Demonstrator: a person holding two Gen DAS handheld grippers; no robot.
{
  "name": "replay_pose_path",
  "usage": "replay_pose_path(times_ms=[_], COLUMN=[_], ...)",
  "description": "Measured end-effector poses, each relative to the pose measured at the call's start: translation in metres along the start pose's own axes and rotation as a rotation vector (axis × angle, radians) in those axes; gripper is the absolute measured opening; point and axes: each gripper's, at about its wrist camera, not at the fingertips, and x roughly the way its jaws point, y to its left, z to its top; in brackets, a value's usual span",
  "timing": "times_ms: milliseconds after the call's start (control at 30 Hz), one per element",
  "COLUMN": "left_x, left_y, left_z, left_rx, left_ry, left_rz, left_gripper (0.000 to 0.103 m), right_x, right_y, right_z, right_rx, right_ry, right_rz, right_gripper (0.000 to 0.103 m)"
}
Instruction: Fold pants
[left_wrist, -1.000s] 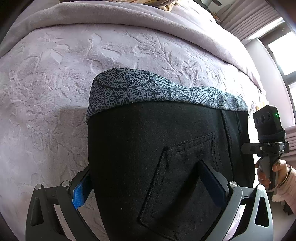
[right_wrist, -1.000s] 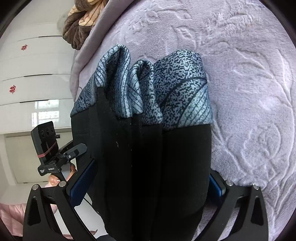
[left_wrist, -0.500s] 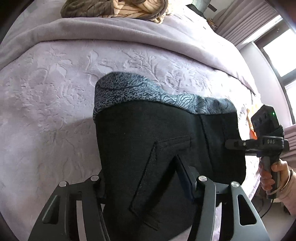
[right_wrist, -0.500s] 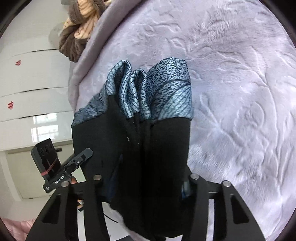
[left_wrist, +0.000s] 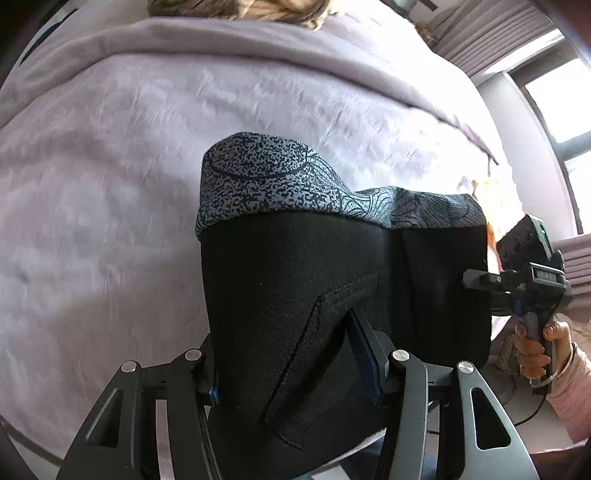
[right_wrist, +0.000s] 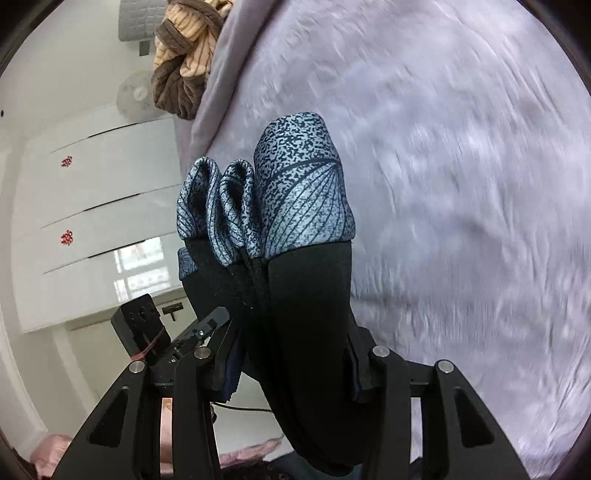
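Left gripper: I see my fingers squeezing the black pants.
Right gripper: squeezing the pants' other edge.
Pants: hanging between both grippers, above the purple bed, patterned band at 12 o'clock.

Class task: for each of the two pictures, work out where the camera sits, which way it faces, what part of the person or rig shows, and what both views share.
Left wrist: sits on the left gripper, looking steeply down over the black pants onto the lilac bedspread; the person's right hand shows holding the right gripper.
Right wrist: sits on the right gripper, facing along the pants' patterned cuffs toward white cabinets; the other gripper shows at lower left.
Shared: pants, bedspread, striped brown garment.
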Motion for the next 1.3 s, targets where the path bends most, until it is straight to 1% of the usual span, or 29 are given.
replay_pose_path(times_ms=[67,100,133,167,200,233,267,300,367,433,467,500,567,600,633,667,700,733,833,900,933,1000,1067,1133,1233,1267,1300], left_x=[0.016,0.027,0.033,0.037,0.038,0.036,0.031,0.024,0.009,-0.006,-0.012,-0.017,-0.017,-0.014,-0.007,0.0,0.009,0.022,0.041,0.048,0.049,0.048,0.045,0.043,0.039,0.037,0.036], left_y=[0.006,0.012,0.015,0.018,0.02,0.021,0.021,0.019,0.017,0.013,0.012,0.007,-0.007,-0.015,-0.025,-0.03,-0.035,-0.036,-0.032,-0.03,-0.03,-0.03,-0.029,-0.029,-0.03,-0.03,-0.029], left_z=[-0.005,-0.008,-0.008,-0.009,-0.008,-0.008,-0.008,-0.008,-0.009,-0.006,-0.005,-0.004,-0.001,0.0,0.0,0.001,0.003,0.003,-0.001,-0.001,-0.001,0.0,-0.001,-0.002,-0.006,-0.008,-0.01], left_rx=[-0.024,-0.032,-0.034,-0.029,-0.024,-0.023,-0.023,-0.017,0.003,0.013,0.022,0.033,0.057,0.073,0.096,0.107,0.113,0.115,0.114,0.121,0.121,0.123,0.118,0.106,0.093,0.089,0.087], left_ry=[0.014,0.021,0.016,0.003,-0.002,-0.003,-0.008,-0.02,-0.052,-0.09,-0.106,-0.12,-0.132,-0.132,-0.126,-0.118,-0.108,-0.095,-0.082,-0.076,-0.074,-0.069,-0.063,-0.048,-0.035,-0.03,-0.024], left_rz=[0.024,0.047,0.072,0.099,0.109,0.115,0.127,0.153,0.218,0.248,0.247,0.24,0.224,0.217,0.224,0.247,0.273,0.302,0.373,0.385,0.384,0.387,0.39,0.397,0.404,0.405,0.407], left_gripper=[0.056,0.063,0.069,0.078,0.082,0.082,0.082,0.082,0.082,0.082,0.082,0.082,0.082,0.082,0.082,0.082,0.082,0.082,0.082,0.092,0.093,0.093,0.093,0.093,0.093,0.093,0.093], right_x=[0.007,0.012,0.018,0.023,0.027,0.028,0.027,0.025,0.019,0.01,0.004,-0.001,-0.008,-0.008,-0.005,-0.004,0.006,0.015,0.038,0.048,0.052,0.056,0.054,0.049,0.038,0.035,0.033], right_y=[-0.009,-0.013,-0.019,-0.023,-0.026,-0.028,-0.027,-0.023,-0.009,0.009,0.018,0.025,0.042,0.049,0.059,0.06,0.067,0.07,0.064,0.055,0.052,0.052,0.052,0.052,0.048,0.047,0.046], right_z=[-0.007,-0.007,-0.007,-0.005,-0.003,-0.002,-0.001,-0.001,-0.005,-0.008,-0.01,-0.012,-0.017,-0.019,-0.02,-0.023,-0.022,-0.023,-0.028,-0.03,-0.029,-0.026,-0.024,-0.025,-0.031,-0.033,-0.035], right_rx=[0.01,0.02,0.028,0.028,0.028,0.029,0.024,0.01,-0.051,-0.112,-0.144,-0.174,-0.23,-0.247,-0.27,-0.289,-0.306,-0.324,-0.361,-0.373,-0.383,-0.395,-0.389,-0.375,-0.343,-0.332,-0.321], right_ry=[0.004,0.004,0.006,0.003,-0.004,-0.013,-0.02,-0.024,-0.038,-0.077,-0.105,-0.131,-0.174,-0.189,-0.2,-0.195,-0.183,-0.168,-0.125,-0.114,-0.115,-0.116,-0.117,-0.118,-0.122,-0.125,-0.128], right_rz=[-0.019,-0.038,-0.075,-0.118,-0.153,-0.193,-0.241,-0.293,-0.411,-0.522,-0.567,-0.587,-0.574,-0.557,-0.534,-0.524,-0.52,-0.528,-0.59,-0.638,-0.656,-0.674,-0.664,-0.659,-0.677,-0.679,-0.684], right_gripper=[0.047,0.047,0.047,0.047,0.054,0.058,0.065,0.07,0.07,0.07,0.068,0.053,0.036,0.036,0.036,0.036,0.036,0.036,0.035,0.035,0.035,0.035,0.035,0.035,0.036,0.038,0.044])
